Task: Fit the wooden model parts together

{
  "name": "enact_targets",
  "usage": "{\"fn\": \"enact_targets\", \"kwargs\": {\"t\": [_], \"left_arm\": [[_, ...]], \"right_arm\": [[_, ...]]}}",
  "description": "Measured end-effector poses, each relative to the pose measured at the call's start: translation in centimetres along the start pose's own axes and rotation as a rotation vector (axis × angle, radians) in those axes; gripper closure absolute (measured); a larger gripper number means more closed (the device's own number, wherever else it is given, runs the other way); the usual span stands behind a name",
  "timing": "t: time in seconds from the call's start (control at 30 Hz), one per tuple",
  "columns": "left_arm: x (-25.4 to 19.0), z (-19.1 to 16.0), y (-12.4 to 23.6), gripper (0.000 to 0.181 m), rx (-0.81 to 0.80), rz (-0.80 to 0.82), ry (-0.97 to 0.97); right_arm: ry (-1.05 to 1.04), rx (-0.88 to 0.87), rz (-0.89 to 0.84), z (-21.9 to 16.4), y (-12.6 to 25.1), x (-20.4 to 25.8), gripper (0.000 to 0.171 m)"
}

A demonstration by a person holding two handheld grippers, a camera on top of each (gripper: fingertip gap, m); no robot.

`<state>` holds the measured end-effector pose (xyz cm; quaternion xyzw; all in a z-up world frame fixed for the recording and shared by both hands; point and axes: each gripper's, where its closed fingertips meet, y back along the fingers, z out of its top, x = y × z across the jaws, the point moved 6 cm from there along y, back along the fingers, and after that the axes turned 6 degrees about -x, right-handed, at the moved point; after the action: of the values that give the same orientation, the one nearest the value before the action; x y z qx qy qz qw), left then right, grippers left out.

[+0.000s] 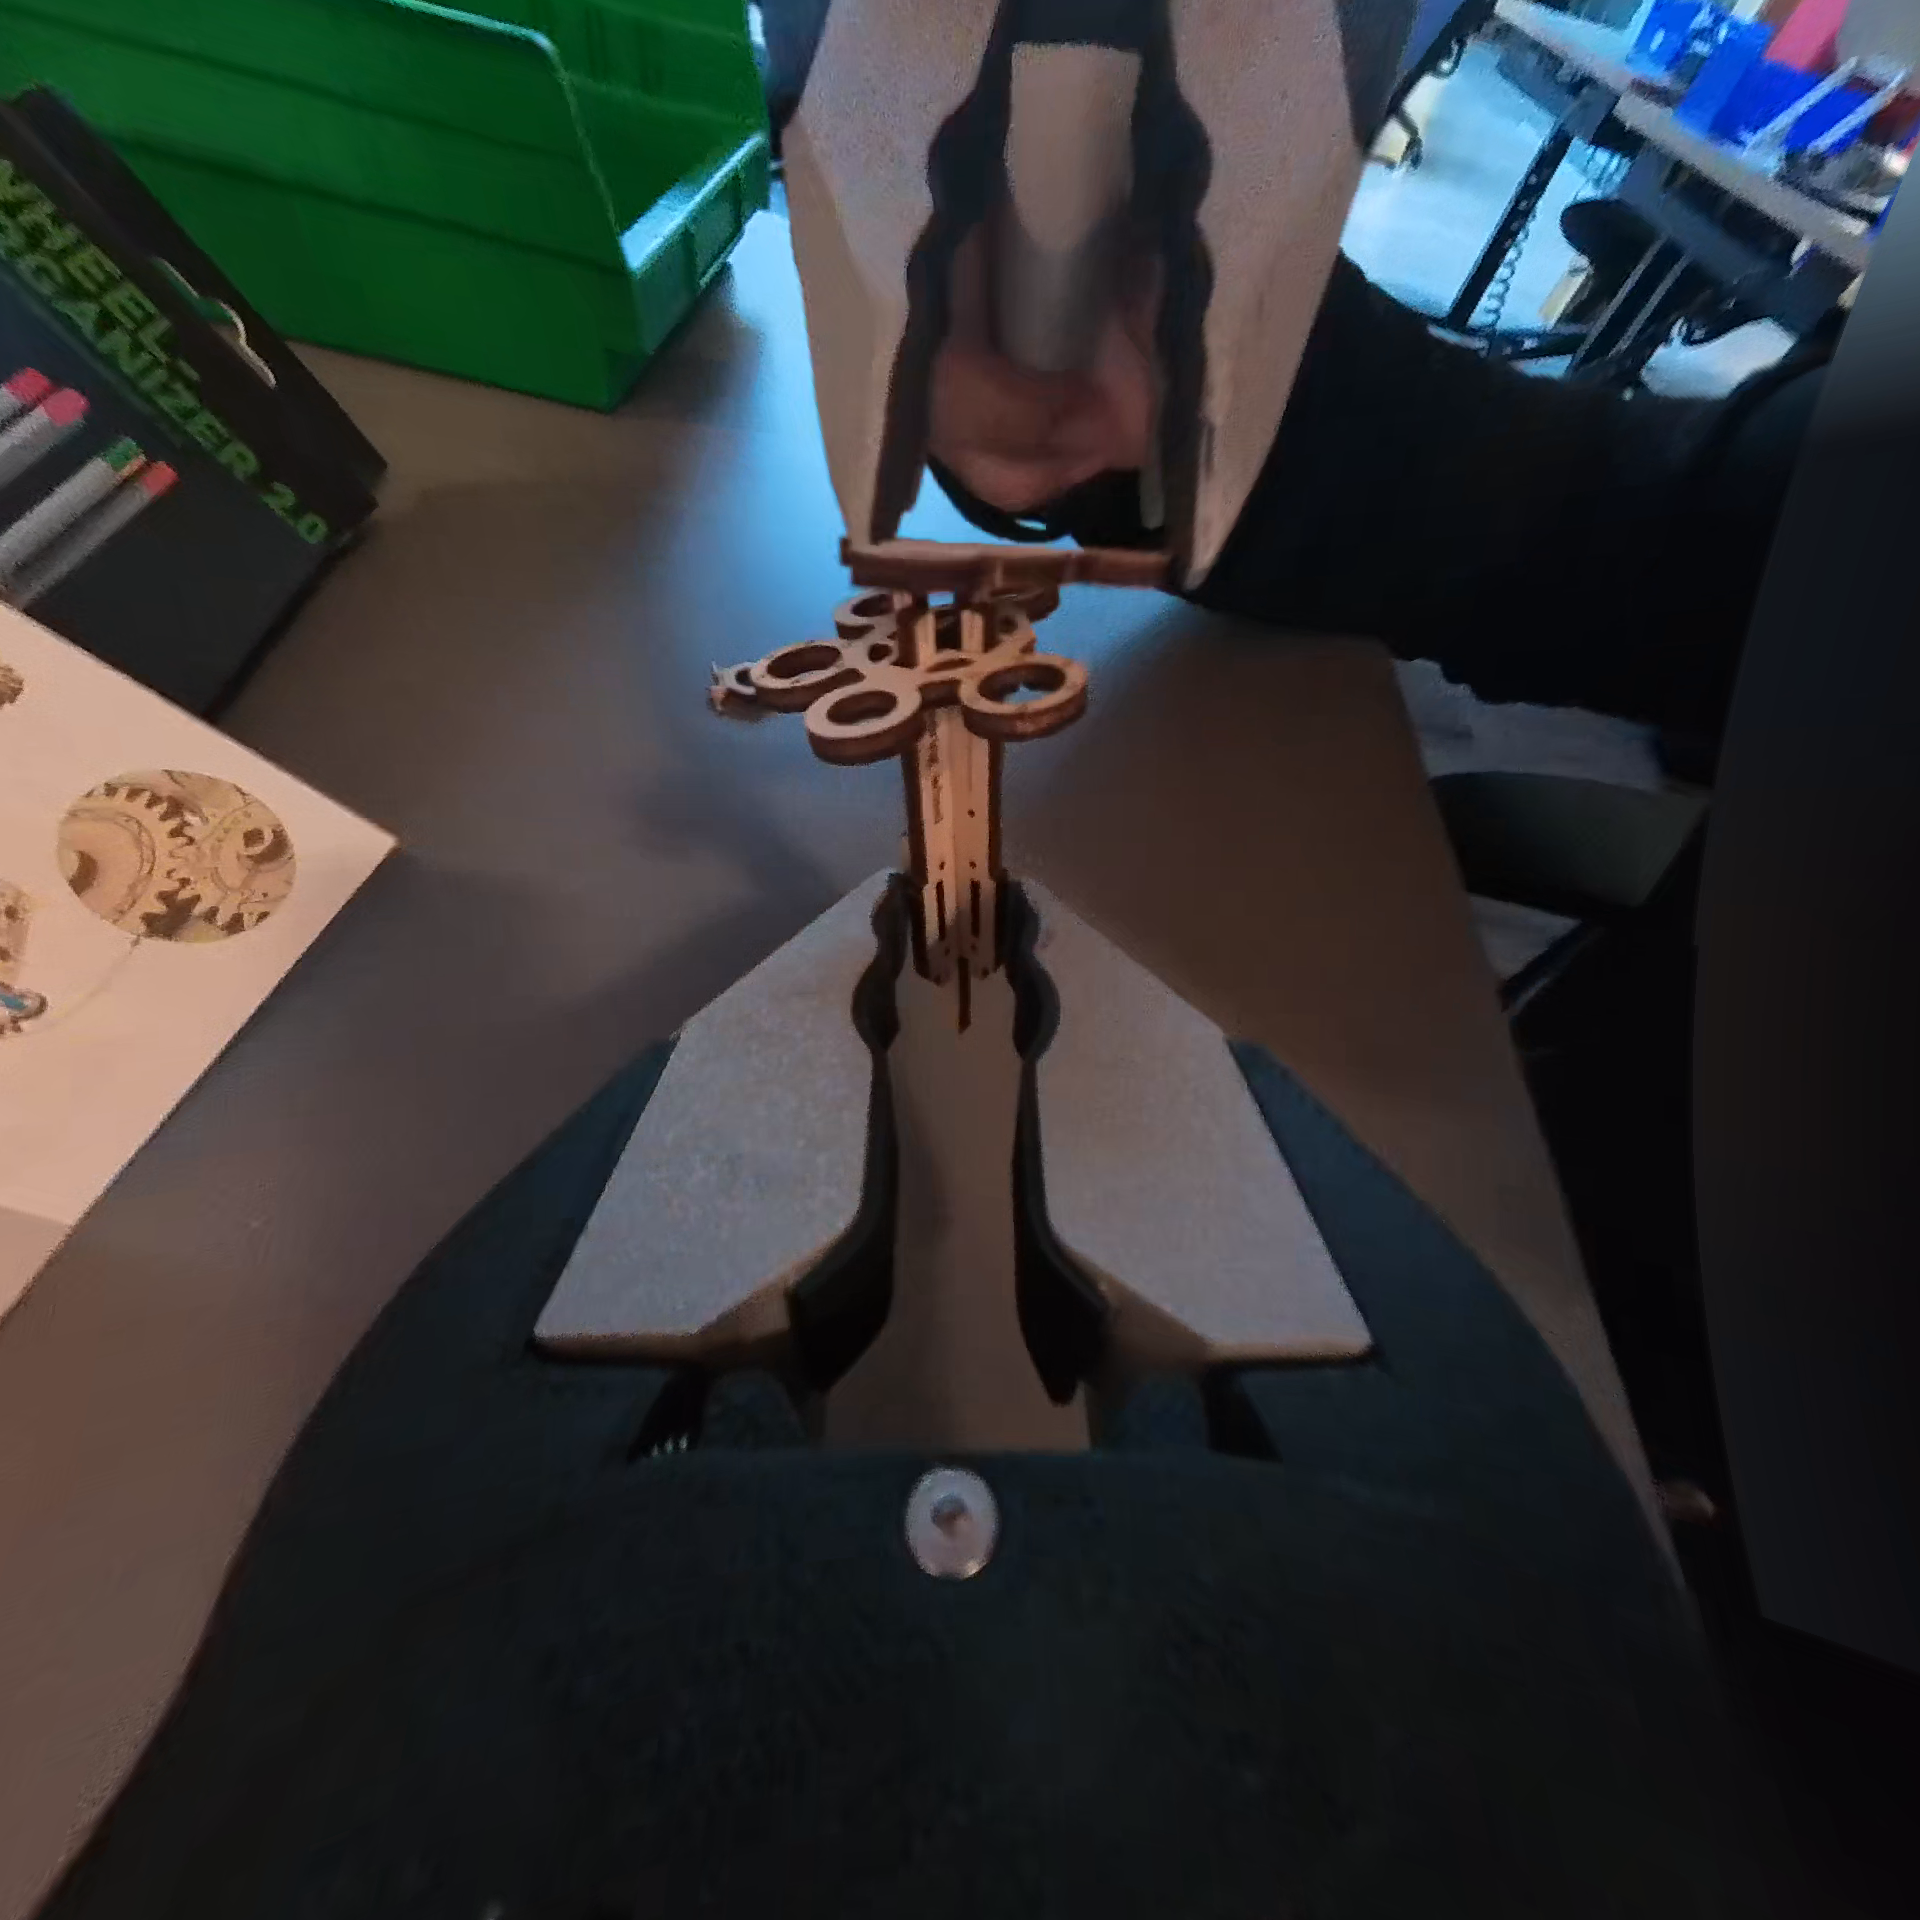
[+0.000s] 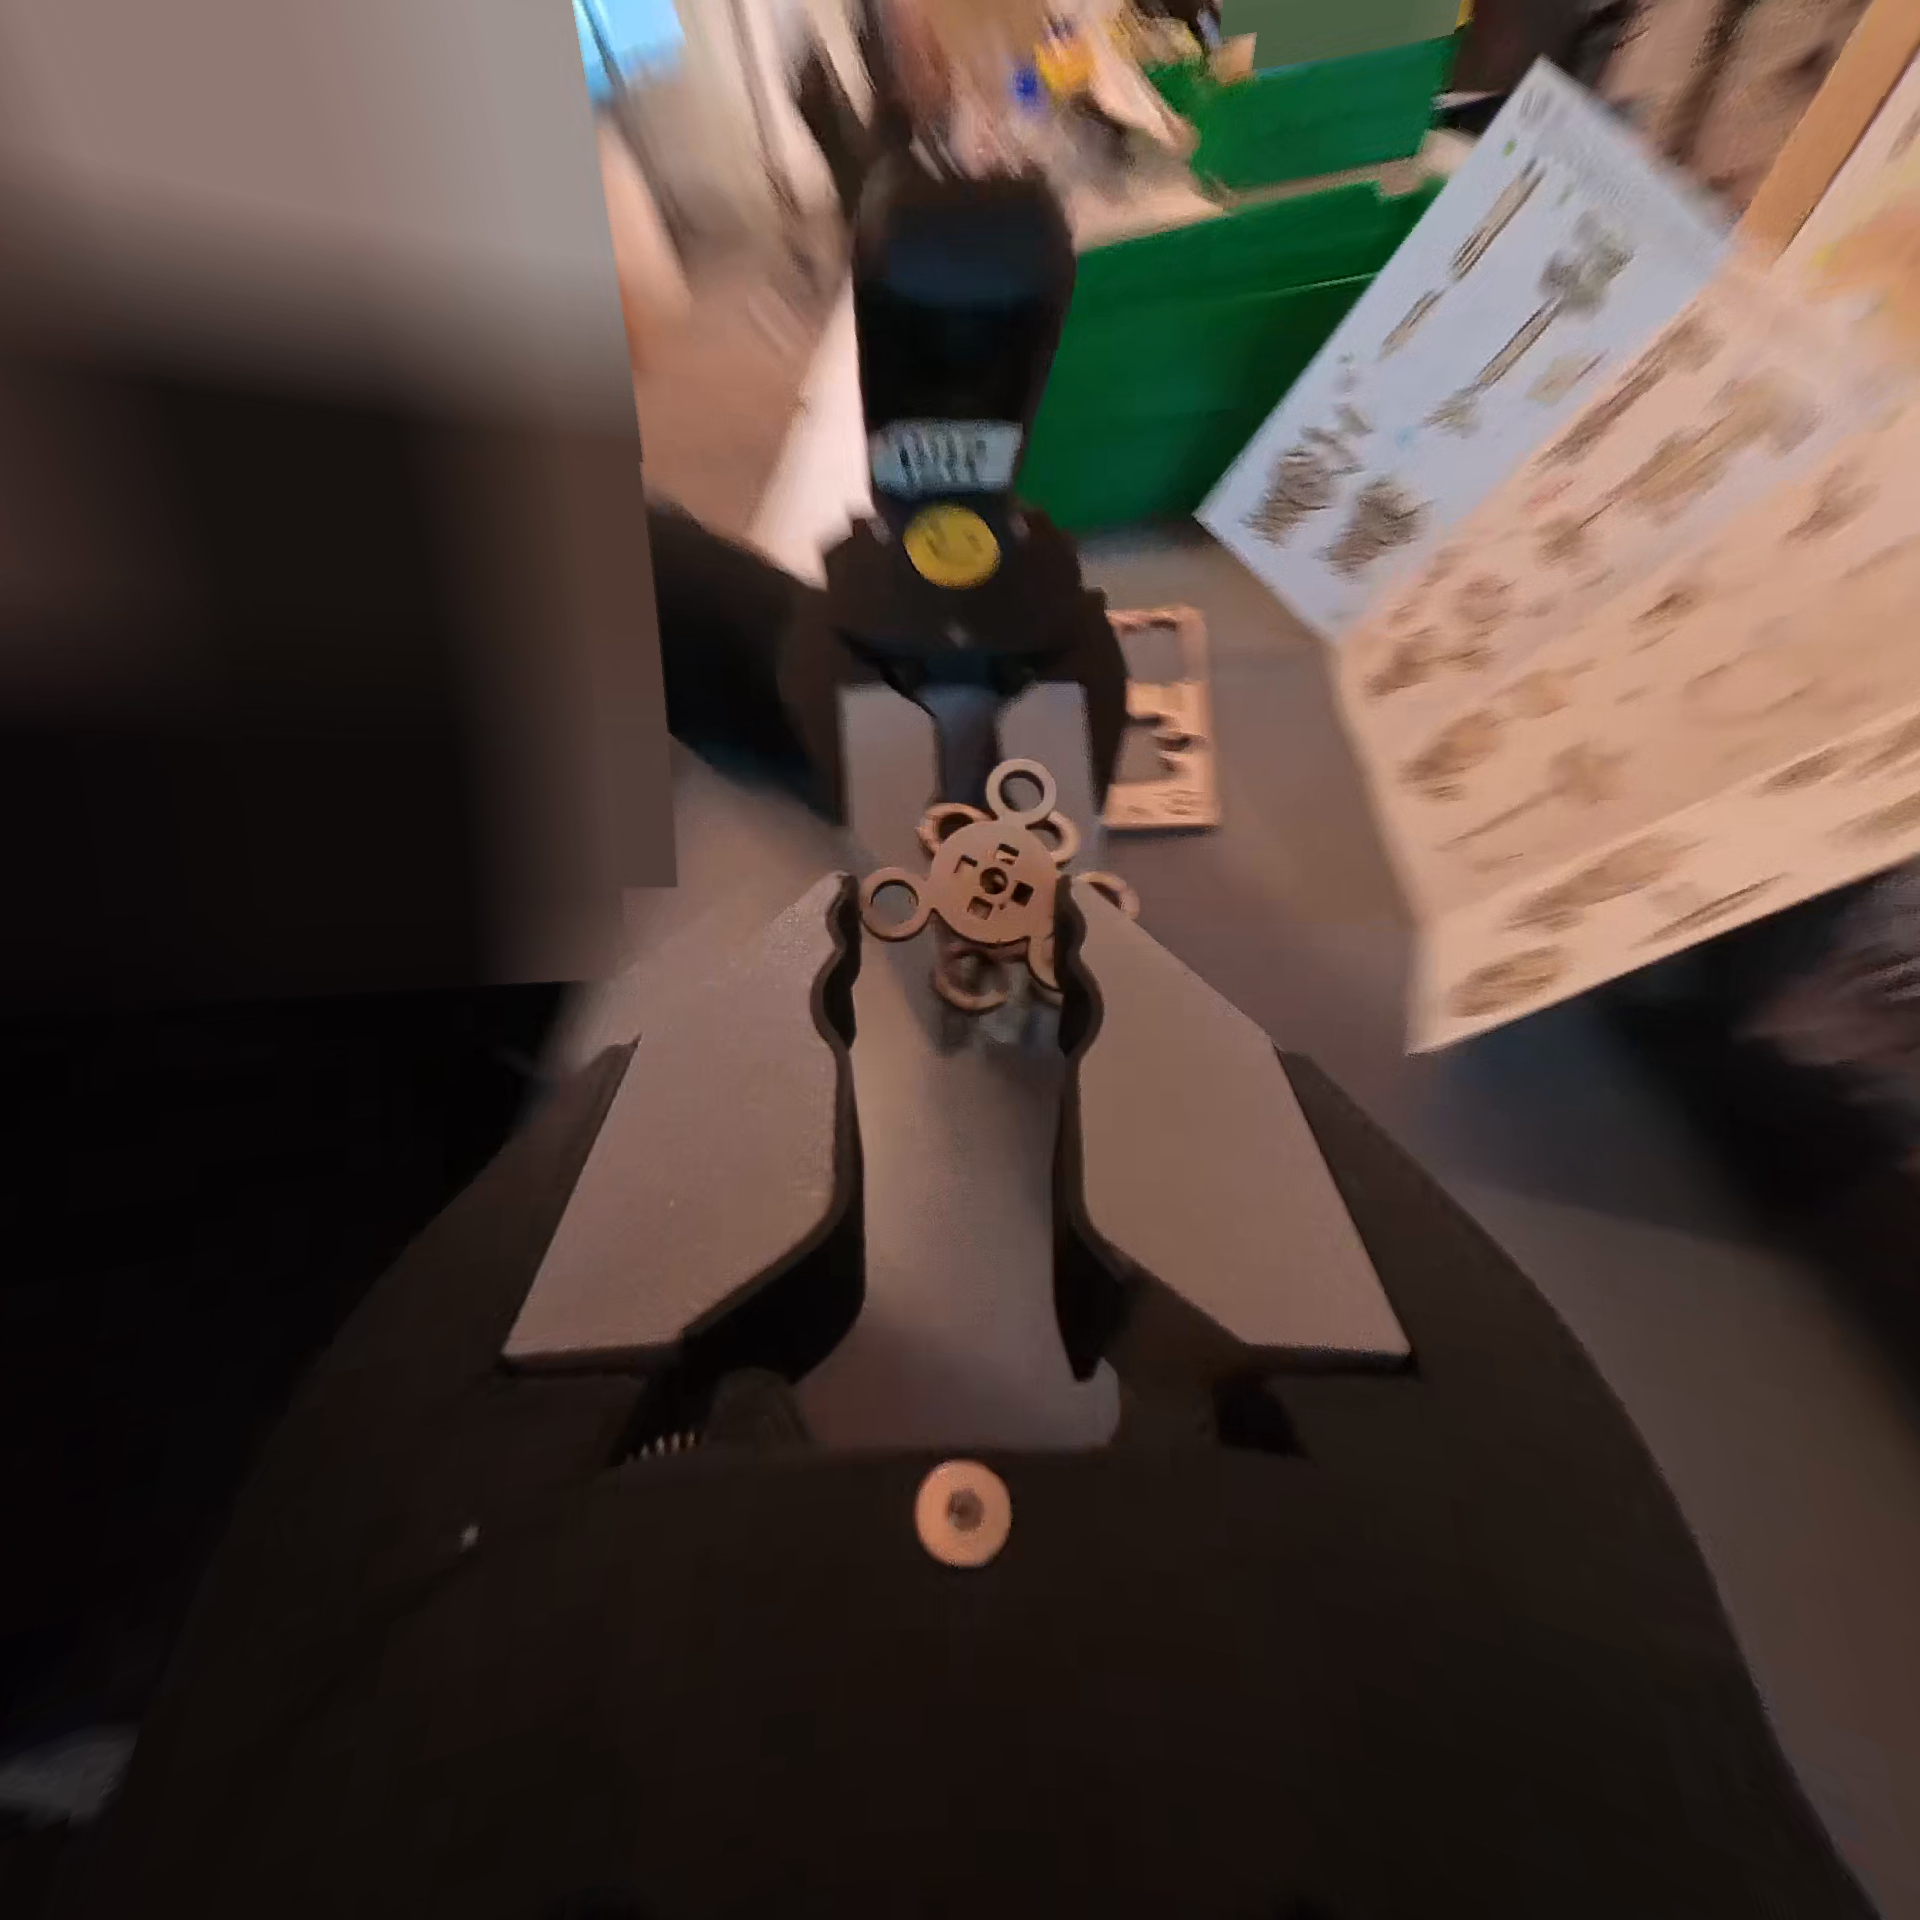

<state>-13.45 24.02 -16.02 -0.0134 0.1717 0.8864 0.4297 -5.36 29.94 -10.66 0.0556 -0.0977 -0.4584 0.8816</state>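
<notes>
The tan laser-cut wooden shaft, a slim stack of flat slotted strips, sits in mid-air above the dark grey surface. Its long axis runs straight along my left claw and away from it. My left claw is clamped on the near end of that shaft. Two lobed wooden discs with ring-shaped ears are already threaded on the far end.

Directly past them, a third wooden ringed disc is held crosswise to the shaft, seen edge-on from the left wrist view. My right claw comes in from the opposite side, nose to nose with the left, and is closed on that disc across its rim. In the right wrist view the disc faces me flat, its square centre holes showing between the fingers, with the shaft hidden behind it.

Judgement: the coming move turns on keeping the disc's centre holes on the shaft's axis, then pushing the two claws toward each other. The right claw is nearer the joint. The gap between disc and shaft tip looks small; contact cannot be told.

Outward: green plastic bins, a printed instruction sheet.
</notes>
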Motion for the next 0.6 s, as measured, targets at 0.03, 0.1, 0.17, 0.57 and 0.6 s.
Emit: {"fn": "enact_targets", "kwargs": {"t": [0.03, 0.1, 0.17, 0.57, 0.6], "left_arm": [[-0.1, 0.0, -0.1, 0.166, 0.002, 0.007, -0.028], [-0.2, 0.1, -0.2, 0.166, -0.003, 0.026, -0.099], [-0.2, 0.2, -0.1, 0.165, -0.015, 0.04, -0.165], [0.0, 0.3, -0.1, 0.166, -0.034, 0.143, -0.493], [0.1, 0.3, 0.0, 0.166, -0.039, 0.154, -0.506]], "right_arm": [[0.07, 0.018, -0.026, 0.1, -0.1, 0.4, 0.138], [0.165, 0.043, -0.062, 0.3, -0.2, 1.0, 0.137], [0.224, 0.06, -0.072, 0.5, -0.1, 1.6, 0.138], [0.559, 0.182, -0.185, 0.2, -0.6, 3.6, 0.137], [0.574, 0.186, -0.198, 0.2, -0.7, 3.6, 0.137]]}}
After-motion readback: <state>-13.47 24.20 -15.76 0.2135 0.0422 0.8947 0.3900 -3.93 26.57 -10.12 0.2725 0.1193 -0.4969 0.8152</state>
